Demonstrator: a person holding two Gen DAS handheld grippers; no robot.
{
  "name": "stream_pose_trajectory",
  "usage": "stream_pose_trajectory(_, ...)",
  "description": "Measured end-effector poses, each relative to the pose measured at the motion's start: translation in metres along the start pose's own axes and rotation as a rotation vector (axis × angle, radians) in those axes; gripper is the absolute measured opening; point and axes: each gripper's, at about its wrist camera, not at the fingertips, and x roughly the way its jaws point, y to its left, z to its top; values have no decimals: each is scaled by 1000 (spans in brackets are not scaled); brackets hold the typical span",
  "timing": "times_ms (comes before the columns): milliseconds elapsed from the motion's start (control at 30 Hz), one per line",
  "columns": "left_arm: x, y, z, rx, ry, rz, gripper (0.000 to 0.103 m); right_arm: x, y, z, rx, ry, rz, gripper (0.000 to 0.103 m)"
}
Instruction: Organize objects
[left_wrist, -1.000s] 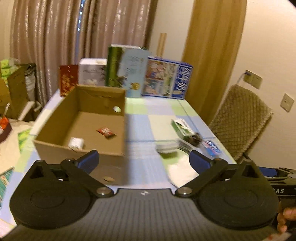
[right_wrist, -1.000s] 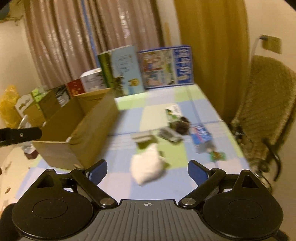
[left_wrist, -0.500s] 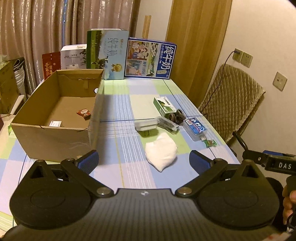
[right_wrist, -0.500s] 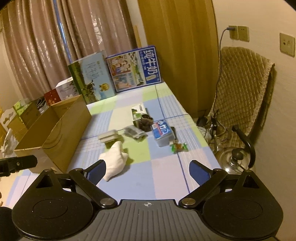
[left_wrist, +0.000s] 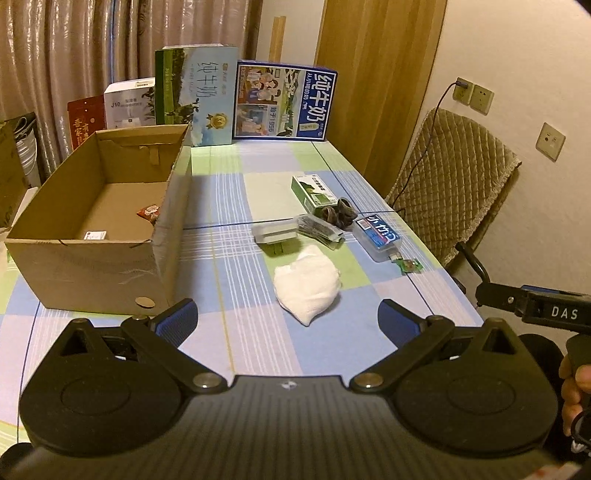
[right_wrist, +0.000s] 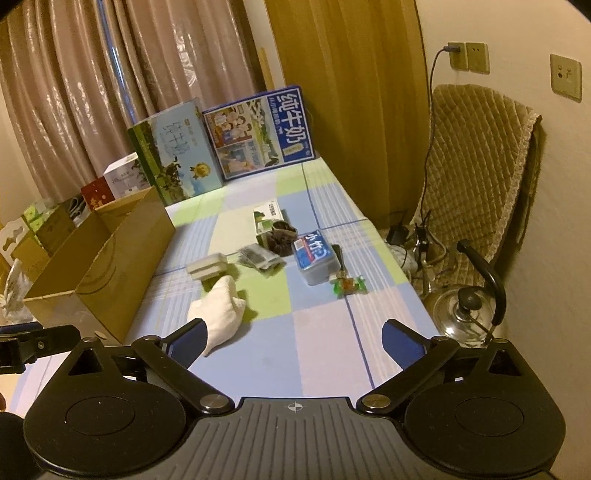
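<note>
White soft cloth pouch (left_wrist: 307, 282): lies on the checked tablecloth (left_wrist: 229, 177), just ahead of the left gripper (left_wrist: 287, 322), between its spread fingers.
Left gripper: released, empty.
Right gripper (right_wrist: 294, 341): released, empty; pouch by its left finger (right_wrist: 186, 341).
Brown cardboard box (left_wrist: 99, 221): ahead-left of the left fingers, open-topped.
Small packets (left_wrist: 317, 227): beyond the pouch.

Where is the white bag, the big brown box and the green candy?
white bag (left_wrist: 307, 281), left wrist view, middle of its bulging body.
cardboard box (left_wrist: 92, 271), left wrist view, near outer wall.
green candy (right_wrist: 348, 285), right wrist view, centre of the wrapper.
</note>
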Motion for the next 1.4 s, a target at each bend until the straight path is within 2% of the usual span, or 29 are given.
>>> stream_pose_trajectory(667, 20, -5, -1, 13, 36, -12, 102, 20, -11, 4, -23, 3, -38, 99)
stream_pose_trajectory(1400, 78, -12, 8, 37, 103, -17, 102, 68, -30, 16, 4, 48, -38, 99)
